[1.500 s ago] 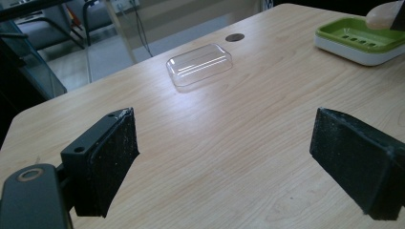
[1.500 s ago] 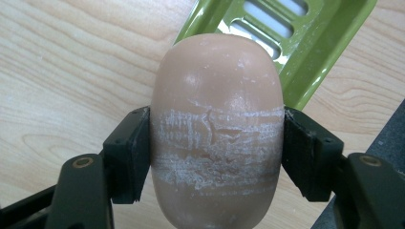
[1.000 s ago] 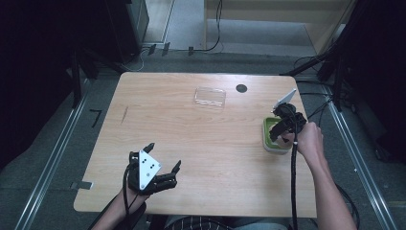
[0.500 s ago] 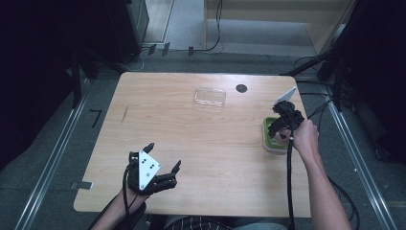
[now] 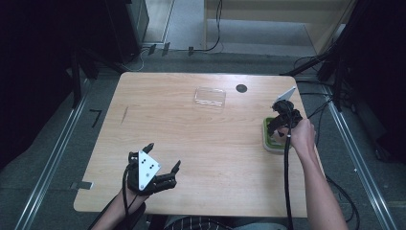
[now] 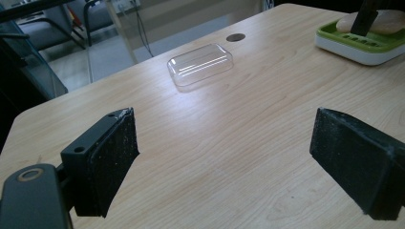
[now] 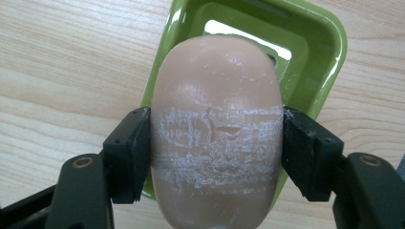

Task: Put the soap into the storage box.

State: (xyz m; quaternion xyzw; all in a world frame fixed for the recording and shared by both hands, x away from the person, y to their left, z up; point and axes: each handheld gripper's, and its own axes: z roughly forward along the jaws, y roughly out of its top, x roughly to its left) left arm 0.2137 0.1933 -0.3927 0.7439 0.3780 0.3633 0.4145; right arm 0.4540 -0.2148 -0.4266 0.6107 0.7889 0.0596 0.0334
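Dim room, grey floor, dark racks at both sides, cables trailing on the floor beyond; at centre a pale wood table (image 5: 191, 143) with rounded corners. Far side of table: one clear lid (image 5: 209, 97), lying flat, and just to its right a small dark round disc (image 5: 241, 88) set in the tabletop. Right edge of table: one green dish (image 5: 269, 136) with a white base, a cut-out opening in its floor seen in the right gripper view. Right gripper (image 5: 282, 125), held in the person's right hand (image 5: 302, 135), stands over the dish with its jaws pointing down; the jaws pinch a tan soap bar (image 7: 217, 129) across its width, one pad on each side. The soap is oval, its upper face scuffed with whitish marks, and it sits over the dish (image 7: 305, 52); whether it touches the dish floor cannot be told. In the left gripper view the soap (image 6: 387, 21) shows resting low in the dish (image 6: 353, 45) with a black jaw against it. Left gripper (image 5: 160, 170), near edge of table at left, well apart from lid and dish: jaws spread wide, nothing between them, bare table beneath.
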